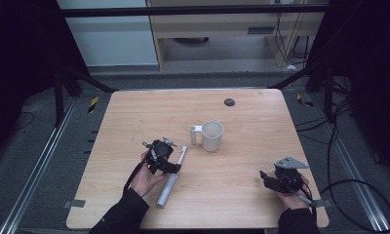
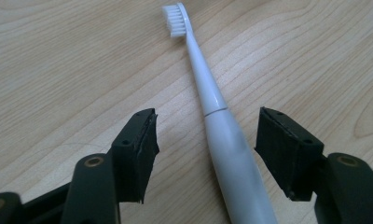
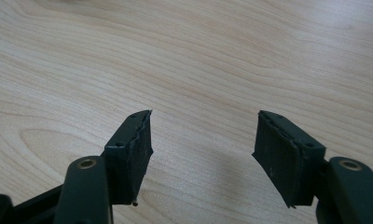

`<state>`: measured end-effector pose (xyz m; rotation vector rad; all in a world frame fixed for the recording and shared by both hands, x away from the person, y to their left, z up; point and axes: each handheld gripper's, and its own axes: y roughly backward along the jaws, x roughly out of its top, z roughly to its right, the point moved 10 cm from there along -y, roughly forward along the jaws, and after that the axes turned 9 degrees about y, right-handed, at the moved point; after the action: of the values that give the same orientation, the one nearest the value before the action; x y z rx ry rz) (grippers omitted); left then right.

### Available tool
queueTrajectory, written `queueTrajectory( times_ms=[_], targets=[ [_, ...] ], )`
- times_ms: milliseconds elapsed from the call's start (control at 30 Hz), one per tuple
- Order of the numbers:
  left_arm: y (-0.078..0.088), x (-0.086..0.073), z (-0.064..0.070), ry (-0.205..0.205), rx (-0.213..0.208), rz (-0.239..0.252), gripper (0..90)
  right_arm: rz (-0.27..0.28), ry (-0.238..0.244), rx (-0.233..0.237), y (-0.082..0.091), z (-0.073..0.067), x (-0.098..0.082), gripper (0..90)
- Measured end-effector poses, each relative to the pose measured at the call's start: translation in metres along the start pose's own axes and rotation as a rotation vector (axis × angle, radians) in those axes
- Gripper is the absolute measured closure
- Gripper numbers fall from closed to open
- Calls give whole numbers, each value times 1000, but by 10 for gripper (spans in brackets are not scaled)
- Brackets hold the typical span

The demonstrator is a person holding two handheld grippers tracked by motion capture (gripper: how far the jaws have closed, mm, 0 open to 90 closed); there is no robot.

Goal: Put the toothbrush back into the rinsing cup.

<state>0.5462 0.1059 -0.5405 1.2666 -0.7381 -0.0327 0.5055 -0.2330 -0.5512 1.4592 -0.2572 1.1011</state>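
A white electric toothbrush (image 1: 167,190) lies flat on the wooden table (image 1: 242,146), bristle head pointing toward a white mug (image 1: 211,135). My left gripper (image 1: 176,168) hovers low over the toothbrush's upper handle. In the left gripper view the toothbrush (image 2: 231,154) runs between the two black jaws of the left gripper (image 2: 208,115), which stand open with gaps on both sides; the pads do not touch it. My right gripper (image 1: 267,178) rests at the table's front right, and in its own view the right gripper (image 3: 205,116) is open over bare wood.
The mug stands upright just beyond the brush head, handle facing left. A small dark round spot (image 1: 229,102) sits near the table's far edge. Black frame struts and cables surround the table.
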Motion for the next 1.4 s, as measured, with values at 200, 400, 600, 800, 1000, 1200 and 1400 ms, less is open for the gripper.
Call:
queueTrajectory(
  times_ms=[200,400,600,800,1000,1200,1400],
  targets=[
    [-5,-2,2,6,-2,-11,400,0,-2,2,0,0,0,365],
    [-8,-6,4,7,-5,-28,423,-3,0,0,0,0,0,365],
    [-12,-10,7,11,-10,-46,438,-3,5,1,0,0,-1,365],
    [-16,-12,9,14,-12,-59,459,-7,3,2,0,-1,-1,365],
    [-19,-12,9,26,-20,-58,526,-9,-3,7,0,-2,-1,365],
    [-19,-11,9,30,-21,-55,586,-9,1,5,-1,-1,-1,365],
    [-19,-12,8,32,-12,-58,652,-8,1,5,-1,-2,-1,365]
  ],
)
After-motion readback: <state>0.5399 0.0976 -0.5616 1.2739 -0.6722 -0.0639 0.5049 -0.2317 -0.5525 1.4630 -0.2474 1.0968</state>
